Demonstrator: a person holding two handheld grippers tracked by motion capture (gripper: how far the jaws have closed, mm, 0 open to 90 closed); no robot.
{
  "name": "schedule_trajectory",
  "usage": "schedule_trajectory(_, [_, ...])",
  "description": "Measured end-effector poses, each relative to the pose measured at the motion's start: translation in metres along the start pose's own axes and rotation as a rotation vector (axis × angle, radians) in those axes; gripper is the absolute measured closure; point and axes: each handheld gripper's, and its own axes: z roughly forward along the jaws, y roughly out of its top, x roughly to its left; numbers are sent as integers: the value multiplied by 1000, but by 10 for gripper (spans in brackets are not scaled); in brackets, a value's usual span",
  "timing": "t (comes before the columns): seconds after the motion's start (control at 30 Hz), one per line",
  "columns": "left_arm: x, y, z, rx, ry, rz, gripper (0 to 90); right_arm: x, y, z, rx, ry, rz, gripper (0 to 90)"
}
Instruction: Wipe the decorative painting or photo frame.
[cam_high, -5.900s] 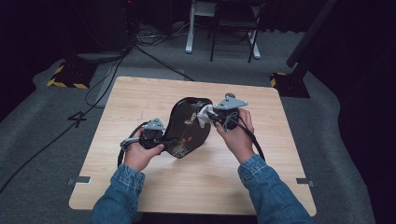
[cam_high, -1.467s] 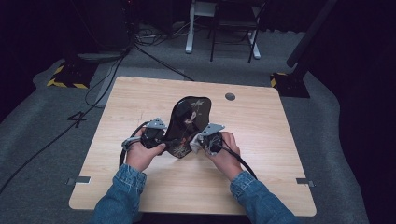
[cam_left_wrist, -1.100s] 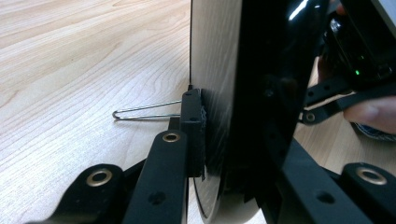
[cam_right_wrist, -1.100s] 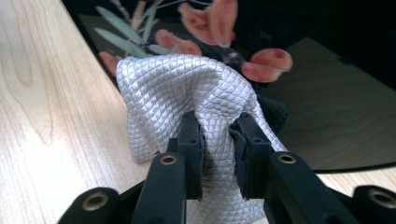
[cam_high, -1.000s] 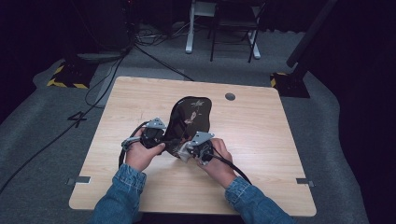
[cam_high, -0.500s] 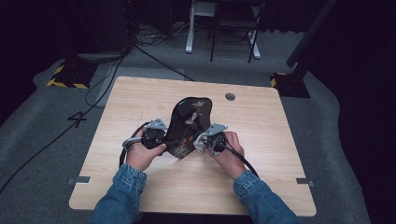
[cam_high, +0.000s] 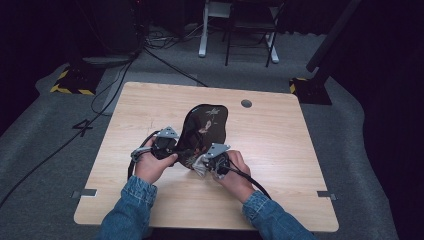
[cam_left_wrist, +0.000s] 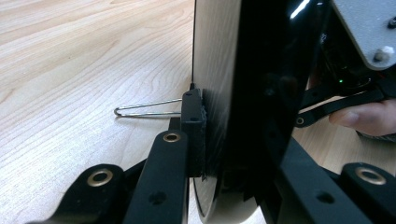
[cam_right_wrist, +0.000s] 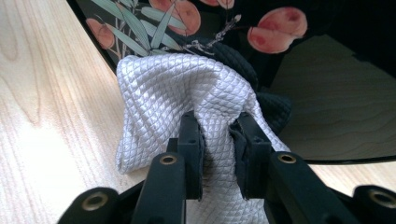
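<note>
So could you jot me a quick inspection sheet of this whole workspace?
Surface: light wooden table, with a round hole near its far edge.
Job's things: black lacquered tray with a floral pattern, held up tilted; white quilted cloth against it.
Clutter: nothing seen.
Grippers: left gripper shut on the tray's edge; right gripper shut on the cloth.
Cables: one trails from each gripper; more lie on the floor.
Surroundings: grey floor, chair legs, dark backdrop.

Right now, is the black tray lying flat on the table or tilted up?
Tilted up. The black tray is clamped at its near edge by the left tool, standing edge-on above the table in the left gripper view.
</note>
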Motion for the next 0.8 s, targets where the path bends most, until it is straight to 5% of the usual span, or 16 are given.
schedule_trajectory(0.3, [0,0,0,4,-12,7,784,-9,-7,3,10,5,28,753])
schedule_trajectory(0.8, [1,-1,1,9,-25,3,775,-42,-19,3,54,-72,84,748])
